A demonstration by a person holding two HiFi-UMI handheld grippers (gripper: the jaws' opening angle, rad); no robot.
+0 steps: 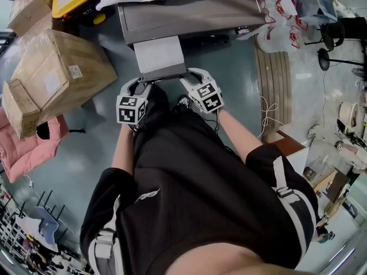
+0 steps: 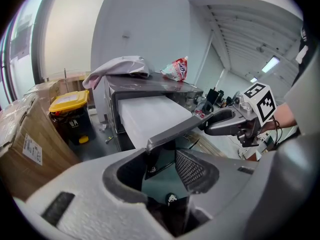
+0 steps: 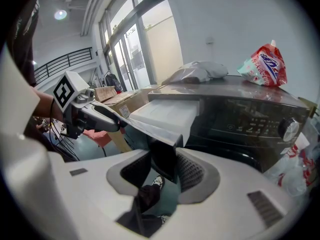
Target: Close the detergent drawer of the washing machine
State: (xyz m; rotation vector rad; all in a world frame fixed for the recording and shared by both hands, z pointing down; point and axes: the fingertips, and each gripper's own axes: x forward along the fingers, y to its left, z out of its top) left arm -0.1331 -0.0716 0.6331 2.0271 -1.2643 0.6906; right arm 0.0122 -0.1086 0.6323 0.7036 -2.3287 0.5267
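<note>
Dark clothes [image 1: 195,182] of the person come first. Farther, left gripper [image 1: 143,82] and right gripper [image 1: 191,77] each clamp a front corner of the drawer [image 1: 159,55], standing open before the washing machine [image 1: 189,13]. Closing seems not begun; next, push it straight in.

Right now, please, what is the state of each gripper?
left gripper: closed on the detergent drawer, at the left end of its front panel.
right gripper: closed on the same drawer, at the right end of the front panel.
</note>
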